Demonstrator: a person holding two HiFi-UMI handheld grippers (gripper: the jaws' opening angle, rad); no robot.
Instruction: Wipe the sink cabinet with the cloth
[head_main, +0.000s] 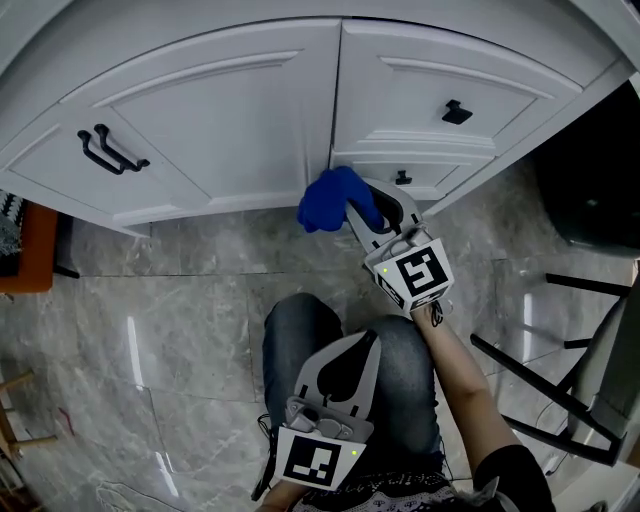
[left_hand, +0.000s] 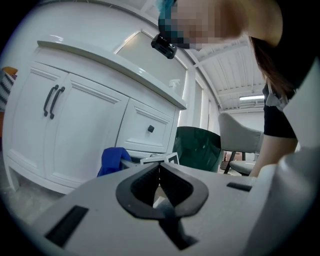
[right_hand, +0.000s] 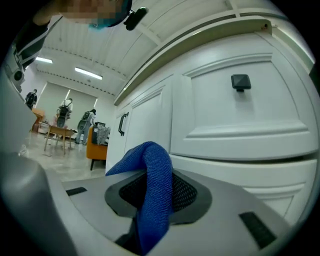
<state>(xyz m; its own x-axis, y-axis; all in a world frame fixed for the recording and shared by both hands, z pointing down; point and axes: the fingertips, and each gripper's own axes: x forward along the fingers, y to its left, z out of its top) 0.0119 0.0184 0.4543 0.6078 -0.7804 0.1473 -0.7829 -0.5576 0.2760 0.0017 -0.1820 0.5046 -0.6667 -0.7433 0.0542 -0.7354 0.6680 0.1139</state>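
Jaws of my right gripper (head_main: 375, 215) pinch the blue woven cloth (head_main: 330, 198), bunched ahead so fabric meets the white panelled sink cabinet (head_main: 240, 130) at its lower edge; my left gripper (head_main: 365, 345), pressed together and empty, hangs back.

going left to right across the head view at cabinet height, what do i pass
orange seat → pair of black door handles → blue cloth → square black drawer knob → dark chair
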